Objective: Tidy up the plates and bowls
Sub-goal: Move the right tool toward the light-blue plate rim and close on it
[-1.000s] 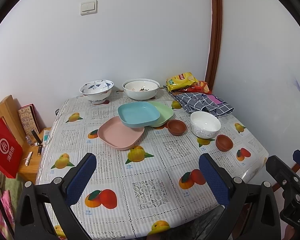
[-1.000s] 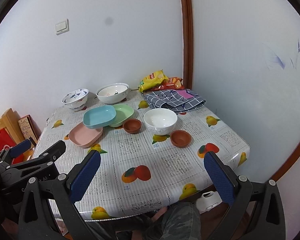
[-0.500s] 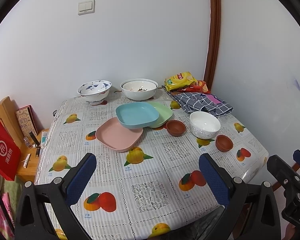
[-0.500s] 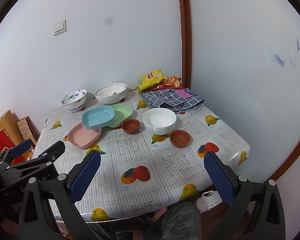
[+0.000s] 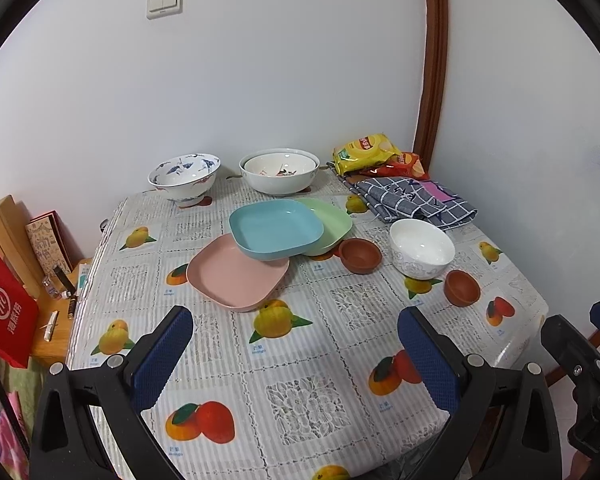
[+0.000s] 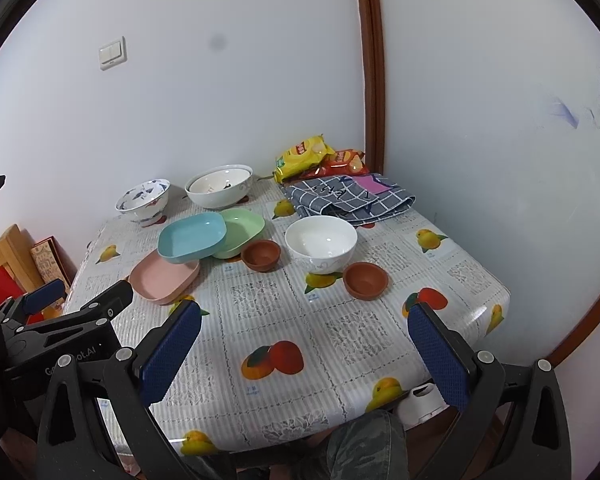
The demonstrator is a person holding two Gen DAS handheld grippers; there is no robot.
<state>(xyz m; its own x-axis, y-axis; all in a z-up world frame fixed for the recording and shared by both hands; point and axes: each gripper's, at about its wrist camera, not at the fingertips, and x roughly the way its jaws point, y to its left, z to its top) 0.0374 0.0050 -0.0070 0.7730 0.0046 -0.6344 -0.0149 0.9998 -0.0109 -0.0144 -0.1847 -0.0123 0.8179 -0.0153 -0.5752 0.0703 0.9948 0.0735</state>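
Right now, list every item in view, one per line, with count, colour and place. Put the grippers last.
plates: 3, blue on top, overlapping pink and green, mid-table
large bowls: 2, white, nested, at back wall
patterned bowl: 1, blue-white, back left
white bowl: 1, right of plates
clay cups: 2, brown, either side of white bowl
snack bags: 2, yellow and red, back right corner
cloth: 1, grey checked, back right
table: 1, fruit-print cover
red bag: 1, left of table
left gripper: open, empty, near edge
right gripper: open, empty, near edge
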